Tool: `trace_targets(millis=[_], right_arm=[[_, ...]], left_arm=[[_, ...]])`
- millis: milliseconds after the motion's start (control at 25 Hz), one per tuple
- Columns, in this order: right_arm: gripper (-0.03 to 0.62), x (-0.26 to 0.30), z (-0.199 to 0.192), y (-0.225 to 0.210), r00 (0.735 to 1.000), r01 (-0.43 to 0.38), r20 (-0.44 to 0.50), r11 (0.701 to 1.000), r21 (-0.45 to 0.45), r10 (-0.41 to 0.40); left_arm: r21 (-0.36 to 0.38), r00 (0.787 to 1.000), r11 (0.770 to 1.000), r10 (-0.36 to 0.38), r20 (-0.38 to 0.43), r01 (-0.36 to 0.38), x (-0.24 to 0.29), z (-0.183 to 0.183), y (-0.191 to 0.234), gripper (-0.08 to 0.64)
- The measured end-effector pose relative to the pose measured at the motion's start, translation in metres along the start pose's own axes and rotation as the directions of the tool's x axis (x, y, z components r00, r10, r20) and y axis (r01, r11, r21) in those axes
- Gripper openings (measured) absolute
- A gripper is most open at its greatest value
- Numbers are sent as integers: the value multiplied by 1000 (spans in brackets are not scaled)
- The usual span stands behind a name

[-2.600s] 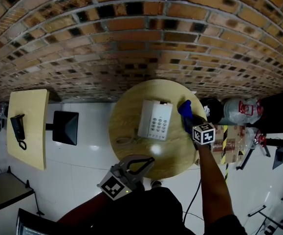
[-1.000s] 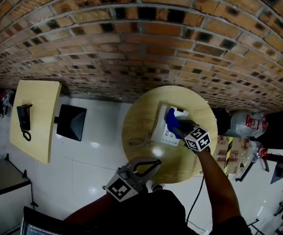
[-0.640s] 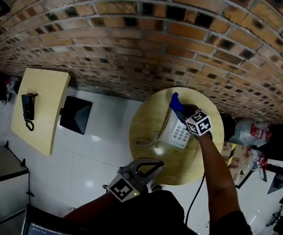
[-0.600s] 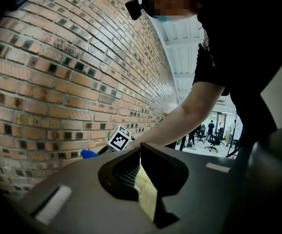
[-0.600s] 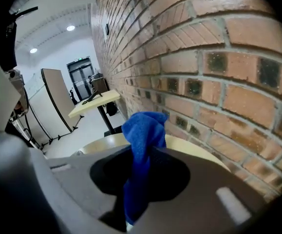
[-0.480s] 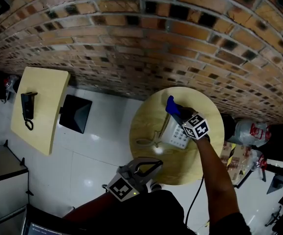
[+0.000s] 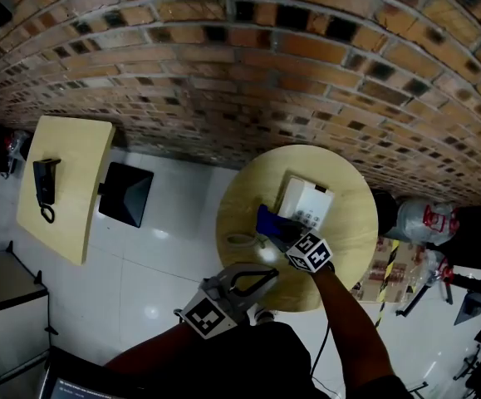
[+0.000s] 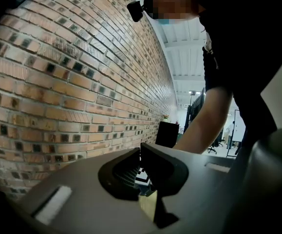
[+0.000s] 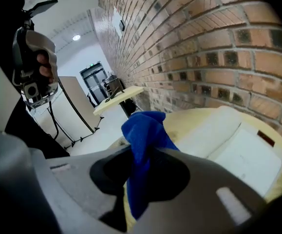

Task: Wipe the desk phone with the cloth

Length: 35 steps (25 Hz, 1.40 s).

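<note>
The cloth (image 9: 145, 126) is soft, matt blue fabric. The desk phone (image 7: 306, 199) is smooth white plastic with a faint sheen. The round table (image 7: 352, 231) looks like pale wood, smooth-finished. The far wall (image 7: 223, 65) is rough brick; the floor (image 7: 161, 264) is glossy white tile.

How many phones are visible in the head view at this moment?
2. A white desk phone on the round table, and what looks like a black phone on the rectangular table at far left. None appears hidden.
</note>
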State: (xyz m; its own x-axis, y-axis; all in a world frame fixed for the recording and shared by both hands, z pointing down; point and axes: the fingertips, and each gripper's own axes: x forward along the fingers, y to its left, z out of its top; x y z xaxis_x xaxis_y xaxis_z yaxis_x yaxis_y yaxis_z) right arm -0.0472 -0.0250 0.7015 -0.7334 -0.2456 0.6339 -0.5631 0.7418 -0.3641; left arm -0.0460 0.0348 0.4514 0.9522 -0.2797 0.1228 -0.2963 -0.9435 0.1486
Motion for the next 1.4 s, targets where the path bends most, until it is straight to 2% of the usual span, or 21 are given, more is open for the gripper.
trace_targets(millis=[160, 360, 480, 600, 720, 880, 1040, 1120, 1280, 1400], right_arm=[[72, 9, -16, 15, 1000, -12, -2, 999, 47, 13], [72, 6, -34, 25, 1000, -20, -23, 999, 50, 21], [72, -30, -31, 12, 997, 33, 69, 993, 110, -41], [72, -88, -32, -26, 975, 137, 148, 974, 183, -165], [72, -149, -54, -76, 938, 278, 141, 930, 240, -317], [74, -210, -95, -144, 864, 464, 57, 835, 296, -501], [74, -235, -142, -188, 791, 600, -81, 743, 297, -606], [74, -235, -162, -200, 769, 635, -140, 720, 280, -624], [77, -209, -186, -198, 793, 609, -216, 737, 293, -570], [83, -195, -190, -191, 810, 586, -206, 733, 346, -549]], left_arm=[[15, 1000, 1000, -14, 8, 14, 5, 1, -9, -3], [2, 999, 1000, -30, -11, 30, 9, -3, -21, -3], [5, 999, 999, -36, 17, 36, 16, 2, -26, -3], [11, 998, 998, -55, 15, 55, 24, 3, -32, -3], [9, 997, 997, -83, 5, 82, 34, 2, -41, -3], [-3, 994, 994, -109, 3, 109, 44, -1, -52, -3], [6, 992, 992, -128, -25, 128, 48, -6, -61, -3], [17, 992, 992, -128, -23, 128, 49, -7, -61, -3], [4, 993, 994, -111, -30, 112, 47, -13, -56, -3], [-2, 994, 995, -104, -40, 104, 46, -16, -54, -3]])
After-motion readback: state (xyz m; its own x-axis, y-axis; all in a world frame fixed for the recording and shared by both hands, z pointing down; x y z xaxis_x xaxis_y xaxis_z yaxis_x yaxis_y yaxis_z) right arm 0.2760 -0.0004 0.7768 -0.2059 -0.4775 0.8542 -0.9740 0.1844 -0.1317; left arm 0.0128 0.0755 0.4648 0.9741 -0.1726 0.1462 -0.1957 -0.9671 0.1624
